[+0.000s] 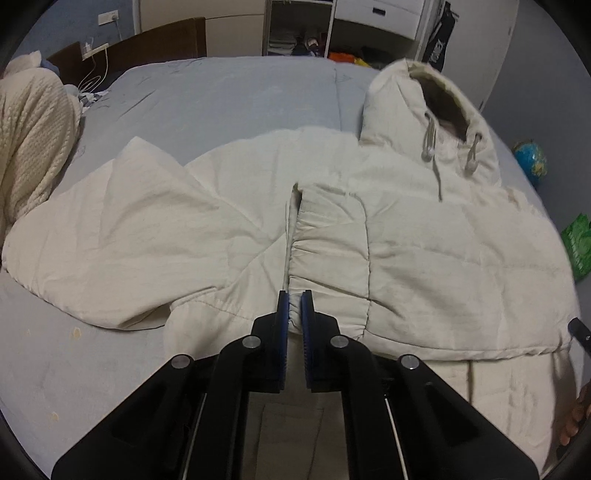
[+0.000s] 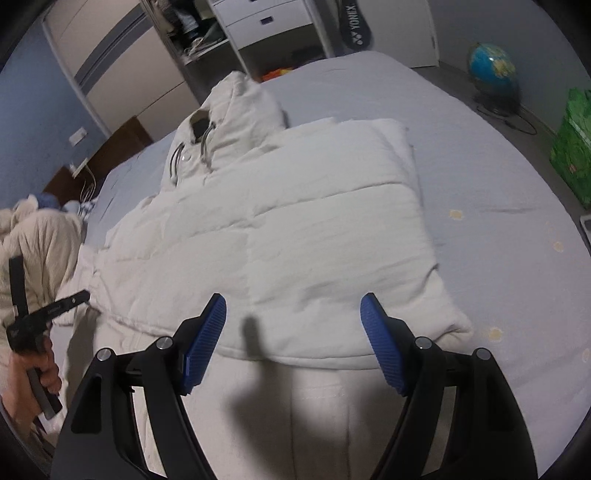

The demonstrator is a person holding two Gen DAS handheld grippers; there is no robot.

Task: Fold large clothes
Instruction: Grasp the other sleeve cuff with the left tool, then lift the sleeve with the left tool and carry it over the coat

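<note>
Left wrist fisheye: low, close over the cream quilted hooded jacket (image 1: pixel 406 236), facing across the pale blue-grey bed (image 1: pixel 236 92) toward the white wardrobe (image 1: pixel 373 22) at top centre. Right wrist fisheye: slightly higher, same jacket (image 2: pixel 295 229) filling mid-frame, wardrobe (image 2: pixel 266 18) at top. Shared: jacket, bed, wardrobe, blue globe (image 1: pixel 532 158) (image 2: pixel 493 72), cream knitted blanket (image 1: pixel 33 140) (image 2: pixel 44 240) at left edge.
</note>
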